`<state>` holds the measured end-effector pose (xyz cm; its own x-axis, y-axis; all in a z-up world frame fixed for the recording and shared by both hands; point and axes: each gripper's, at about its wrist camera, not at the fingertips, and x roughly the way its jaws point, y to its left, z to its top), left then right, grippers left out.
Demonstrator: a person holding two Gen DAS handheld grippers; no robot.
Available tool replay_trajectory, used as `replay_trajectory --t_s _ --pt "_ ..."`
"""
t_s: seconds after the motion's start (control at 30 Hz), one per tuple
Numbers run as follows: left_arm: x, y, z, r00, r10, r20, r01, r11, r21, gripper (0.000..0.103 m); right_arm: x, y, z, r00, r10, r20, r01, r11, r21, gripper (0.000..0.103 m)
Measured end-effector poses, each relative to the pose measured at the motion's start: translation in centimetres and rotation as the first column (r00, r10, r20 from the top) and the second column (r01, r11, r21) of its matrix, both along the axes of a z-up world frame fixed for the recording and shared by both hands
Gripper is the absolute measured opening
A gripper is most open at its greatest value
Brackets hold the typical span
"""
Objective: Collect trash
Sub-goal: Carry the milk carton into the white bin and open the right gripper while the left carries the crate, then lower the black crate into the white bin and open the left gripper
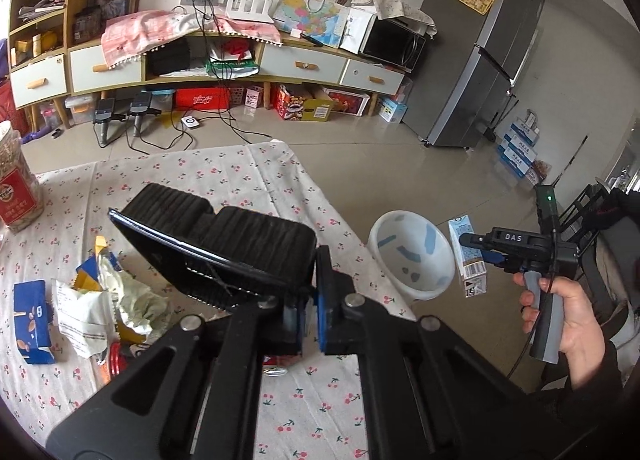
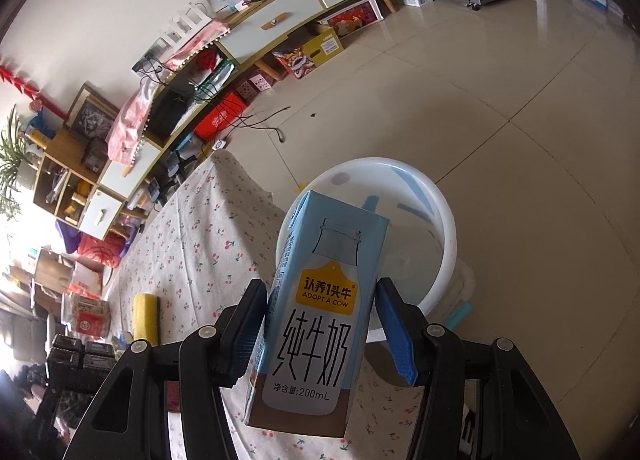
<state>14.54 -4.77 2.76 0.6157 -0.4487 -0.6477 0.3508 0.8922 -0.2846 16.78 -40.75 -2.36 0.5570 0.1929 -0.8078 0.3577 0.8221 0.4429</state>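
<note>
Right wrist: our right gripper [image 2: 320, 324] clamps carton [image 2: 316, 320] over bin [image 2: 440, 219], release next; left gripper [image 1: 308, 300] pinches black tray [image 1: 216, 240]

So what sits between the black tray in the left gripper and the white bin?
Only the edge of the cherry-print tablecloth, nothing lying on it, between the black tray and the white bin; the left wrist view shows it.

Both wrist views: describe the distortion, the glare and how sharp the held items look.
Left wrist view: fisheye bends the fridge, corners vignette black; the black plastic tray in the left gripper is sharp. Right wrist view: tilted scene, blown-out glare at left edge; the milk carton print reads crisp over the white bin.
</note>
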Motion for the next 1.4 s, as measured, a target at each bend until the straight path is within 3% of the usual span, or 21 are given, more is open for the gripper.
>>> replay_trajectory --t_s 0.33,0.4,0.43,0.5,0.67,1.13,1.4 --pt "1.3 -4.4 0.1 0.992 -0.116 -0.044 0.115 0.993 -0.038 0.006 1.6 -2.2 -2.0 0.993 -0.116 -0.011 0.115 0.992 -0.048 0.059" --pt "1.6 -5.4 -0.1 0.989 -0.135 -0.057 0.133 0.990 -0.044 0.006 1.7 -2.7 -2.4 0.991 -0.134 -0.007 0.134 0.990 -0.035 0.065" --pt "1.7 -6.0 -0.2 0.987 -0.148 -0.064 0.145 0.988 -0.048 0.006 1.5 -2.9 -2.4 0.989 -0.148 -0.007 0.148 0.988 -0.032 0.074" --pt "1.9 -7.2 -0.4 0.983 -0.172 -0.071 0.168 0.985 -0.049 0.006 1.2 -3.6 -2.2 0.985 -0.170 0.000 0.170 0.985 -0.020 0.075" --pt "2.5 -11.1 -0.7 0.968 -0.234 -0.094 0.234 0.972 -0.014 0.006 -0.9 -5.1 -1.0 0.980 -0.199 0.016 0.199 0.980 -0.004 0.075" --pt "4.7 -21.6 -3.8 0.923 -0.330 -0.201 0.335 0.942 -0.010 0.006 -8.0 -9.4 0.4 0.980 -0.201 0.013 0.201 0.971 -0.132 0.078" --pt "5.2 -24.2 -5.2 0.908 -0.346 -0.234 0.349 0.936 -0.030 0.009 -9.3 -11.0 -0.1 0.977 -0.214 -0.001 0.212 0.968 -0.135 0.078"
